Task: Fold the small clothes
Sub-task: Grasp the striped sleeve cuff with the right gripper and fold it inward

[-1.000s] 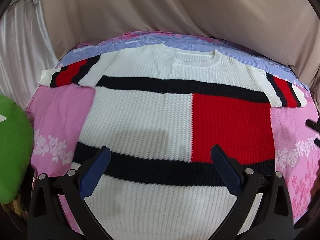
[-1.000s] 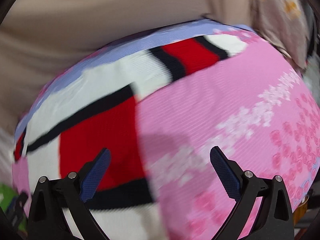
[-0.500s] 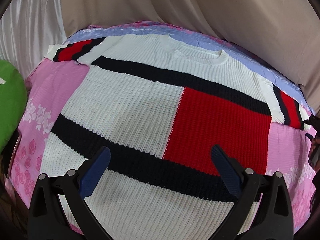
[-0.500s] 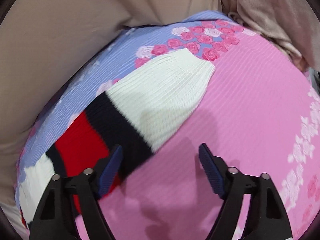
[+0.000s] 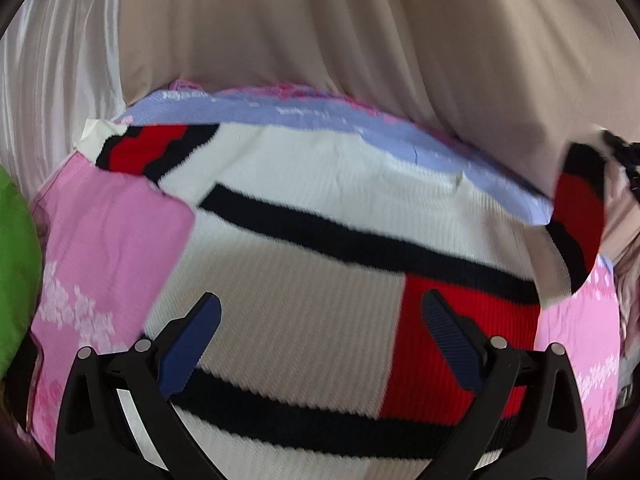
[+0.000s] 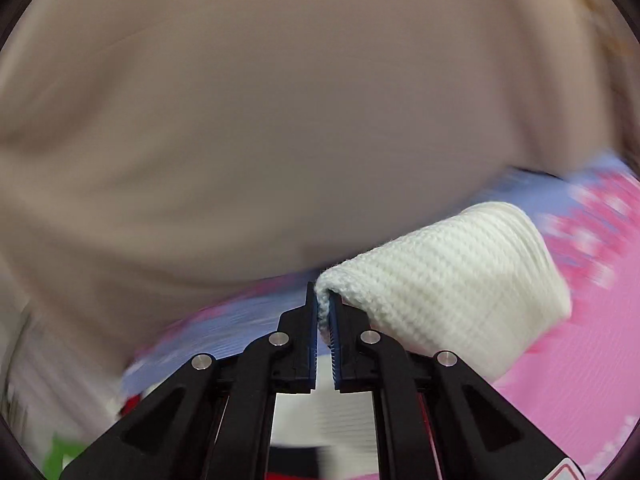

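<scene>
right gripper [image 6: 325,316] clamped on the white cuff [image 6: 448,280], lifting that sleeve [image 5: 578,216], probably to fold it inward. sweater [image 5: 304,264] spread flat on the pink bedding [image 5: 108,240]. left gripper [image 5: 320,340] poised above, jaws wide apart, empty.

I think I am in a home, most likely a bedroom. I work on a soft surface covered with a pink sheet [image 5: 108,240] with white and rose flower prints and a lilac band [image 5: 304,114] along its far edge, like bed linen. Behind it hangs a beige curtain [image 5: 320,32] in long folds, and far left a shiny white curtain [image 5: 52,80]. At the near left lies something bright green [image 5: 16,272], perhaps a cushion.
</scene>
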A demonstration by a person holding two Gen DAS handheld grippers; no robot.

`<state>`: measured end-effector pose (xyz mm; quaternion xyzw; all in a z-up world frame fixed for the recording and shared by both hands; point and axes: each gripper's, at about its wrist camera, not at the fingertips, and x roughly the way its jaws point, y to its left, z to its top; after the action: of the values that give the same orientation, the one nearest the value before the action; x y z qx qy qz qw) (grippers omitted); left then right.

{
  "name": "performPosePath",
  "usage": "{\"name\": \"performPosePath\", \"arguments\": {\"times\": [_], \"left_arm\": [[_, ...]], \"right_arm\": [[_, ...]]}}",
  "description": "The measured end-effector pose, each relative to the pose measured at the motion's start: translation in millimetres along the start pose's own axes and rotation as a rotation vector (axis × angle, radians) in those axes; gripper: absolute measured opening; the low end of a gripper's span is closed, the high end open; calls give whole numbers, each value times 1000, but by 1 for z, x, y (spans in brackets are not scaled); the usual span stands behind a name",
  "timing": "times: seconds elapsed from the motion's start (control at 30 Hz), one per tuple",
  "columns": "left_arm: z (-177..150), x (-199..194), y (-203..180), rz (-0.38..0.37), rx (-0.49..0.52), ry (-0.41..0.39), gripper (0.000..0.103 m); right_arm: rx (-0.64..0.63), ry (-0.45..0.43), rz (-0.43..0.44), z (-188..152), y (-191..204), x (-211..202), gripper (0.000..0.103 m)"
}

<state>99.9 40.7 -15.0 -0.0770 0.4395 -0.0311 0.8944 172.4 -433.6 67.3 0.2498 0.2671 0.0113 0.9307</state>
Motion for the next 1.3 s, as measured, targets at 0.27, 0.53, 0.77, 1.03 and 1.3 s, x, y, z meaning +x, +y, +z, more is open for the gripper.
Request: {"name": "performPosePath", "arguments": {"times": [0.27, 0.53, 0.77, 1.03, 1.3], "left_arm": [[55, 55, 37, -126, -99, 45, 98], [86, 167, 32, -193, -270, 187, 98], [108, 201, 5, -252, -244, 198, 7], [85, 157, 31, -120, -199, 93, 4], [66, 179, 29, -91, -175, 127, 7]], "right_arm": [[-257, 272, 54, -133, 147, 119, 27], [-132, 293, -419, -184, 34, 48, 55], [-26, 349, -439, -196, -27, 69, 57], [35, 228, -320, -167, -31, 54, 13], [138, 315, -321, -185, -64, 62, 13]]}}
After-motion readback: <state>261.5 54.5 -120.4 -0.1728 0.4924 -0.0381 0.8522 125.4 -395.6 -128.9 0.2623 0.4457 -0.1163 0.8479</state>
